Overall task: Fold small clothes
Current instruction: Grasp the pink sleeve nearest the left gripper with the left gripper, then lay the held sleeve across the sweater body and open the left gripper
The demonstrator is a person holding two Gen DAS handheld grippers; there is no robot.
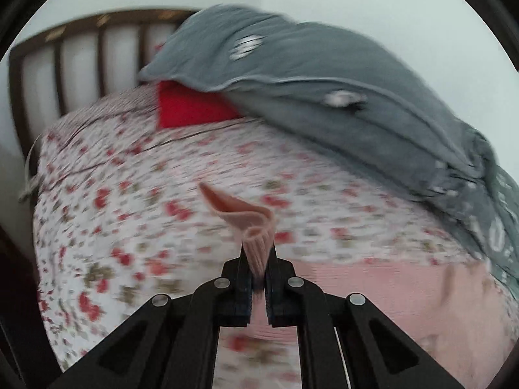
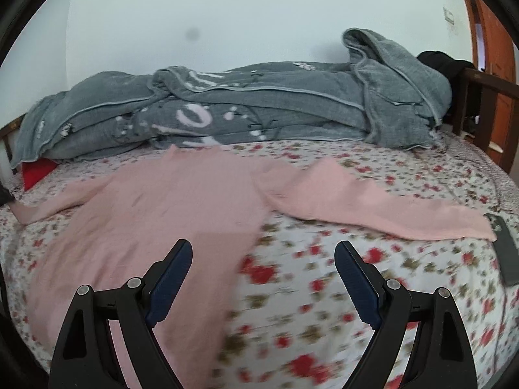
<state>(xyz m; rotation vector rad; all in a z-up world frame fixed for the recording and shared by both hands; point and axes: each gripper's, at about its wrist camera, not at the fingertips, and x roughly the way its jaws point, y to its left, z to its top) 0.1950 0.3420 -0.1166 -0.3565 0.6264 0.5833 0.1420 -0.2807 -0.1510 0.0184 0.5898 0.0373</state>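
A pink long-sleeved top [image 2: 168, 207] lies spread on the floral bedsheet [image 2: 324, 291], its right sleeve [image 2: 373, 204] stretched out to the right. My left gripper [image 1: 258, 249] is shut on the cuff of the left sleeve [image 1: 246, 217] and holds it just above the sheet; the top's body shows at the lower right [image 1: 405, 295]. My right gripper [image 2: 262, 249] is open and empty, hovering over the right edge of the top's body near the front of the bed.
A rumpled grey blanket [image 2: 243, 107] runs along the back of the bed against the wall, also in the left wrist view [image 1: 324, 74]. A red item [image 1: 191, 107] lies under its end. A dark phone [image 2: 506, 249] lies at right. A wooden headboard [image 1: 81, 61] stands behind.
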